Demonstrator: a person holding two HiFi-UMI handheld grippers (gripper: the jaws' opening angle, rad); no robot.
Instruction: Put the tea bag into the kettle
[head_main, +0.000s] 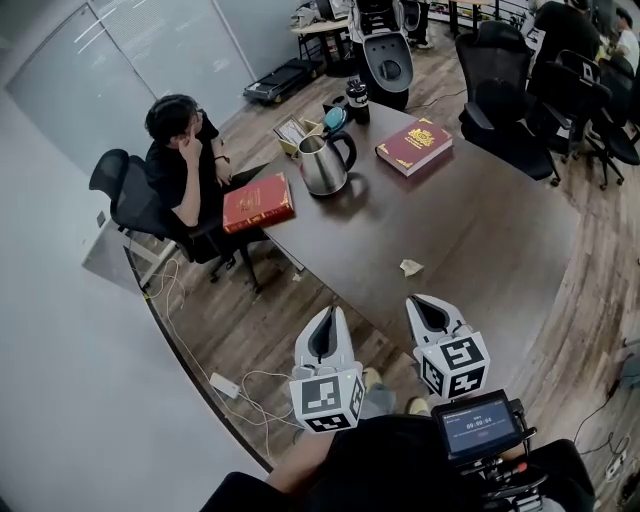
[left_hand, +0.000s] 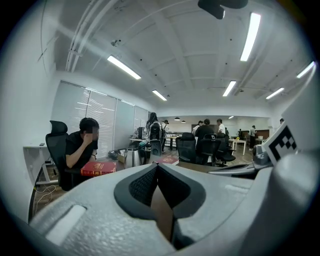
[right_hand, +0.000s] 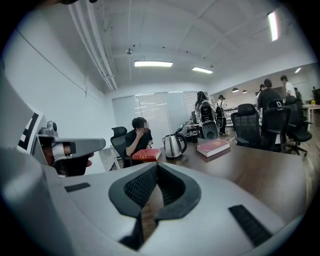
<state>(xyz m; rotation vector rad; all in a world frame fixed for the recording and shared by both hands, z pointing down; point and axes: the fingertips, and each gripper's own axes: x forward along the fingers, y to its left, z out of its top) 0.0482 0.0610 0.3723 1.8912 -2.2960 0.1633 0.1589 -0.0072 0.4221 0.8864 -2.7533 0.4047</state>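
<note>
The steel kettle (head_main: 325, 162) stands with its lid open at the far left of the dark wooden table (head_main: 470, 240); it also shows in the left gripper view as kettle (left_hand: 132, 157) and in the right gripper view as kettle (right_hand: 173, 146). A small pale tea bag (head_main: 410, 267) lies flat on the table near its front edge. My left gripper (head_main: 328, 312) hangs off the table's near corner, shut and empty, its tips (left_hand: 157, 165) meeting. My right gripper (head_main: 418, 300) is just short of the tea bag, also shut with nothing held, its tips (right_hand: 157, 165) together.
A person (head_main: 185, 160) sits in a black chair at the table's left side. Two red books (head_main: 258, 203) (head_main: 414, 145) flank the kettle. A box (head_main: 296, 132) and cups sit behind it. Black office chairs (head_main: 500, 100) stand at right. Cables and a power strip (head_main: 225, 385) lie on the floor.
</note>
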